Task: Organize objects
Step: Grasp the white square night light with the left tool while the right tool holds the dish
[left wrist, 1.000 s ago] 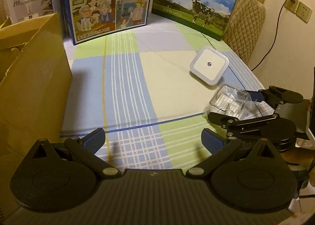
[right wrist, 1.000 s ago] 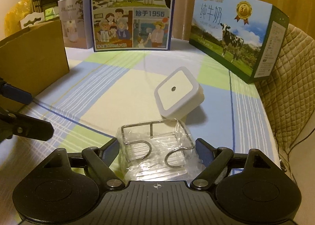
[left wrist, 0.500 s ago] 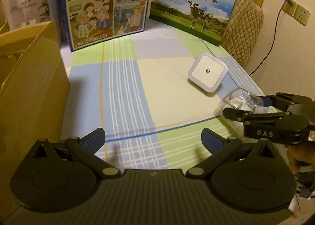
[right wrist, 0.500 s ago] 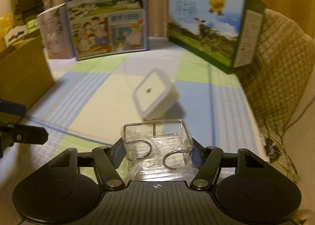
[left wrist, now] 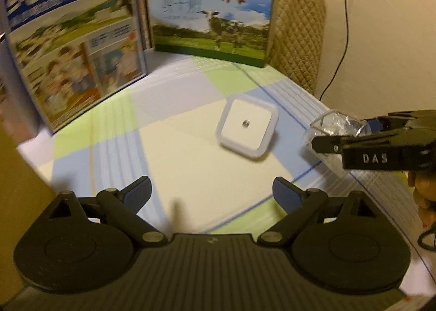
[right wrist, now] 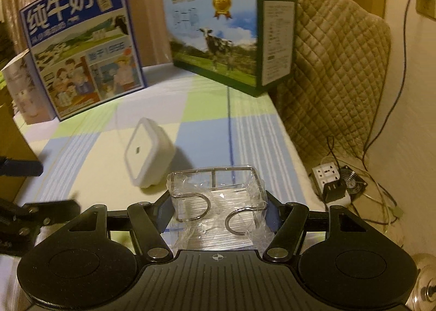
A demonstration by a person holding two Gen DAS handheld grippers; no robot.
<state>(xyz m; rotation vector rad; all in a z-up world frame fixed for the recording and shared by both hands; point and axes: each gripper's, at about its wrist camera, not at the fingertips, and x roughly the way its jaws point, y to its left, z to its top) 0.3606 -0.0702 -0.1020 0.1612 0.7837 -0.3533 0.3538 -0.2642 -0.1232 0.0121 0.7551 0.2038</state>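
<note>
My right gripper is shut on a wire rack wrapped in clear plastic and holds it above the checked tablecloth. From the left wrist view the same wire rack shows at the right, held in the right gripper. A white square night light lies on the cloth ahead of my left gripper, which stands open with nothing between its fingers. In the right wrist view the night light sits just left of the rack.
Two milk cartons stand at the back: a blue illustrated one and a cow-picture one. A brown cardboard box is at the left. A quilted chair and floor power strip lie right of the table edge.
The right gripper closed on the wrapped wire rack and lifted it off the cloth. The left gripper swung right and forward, toward the night light.
</note>
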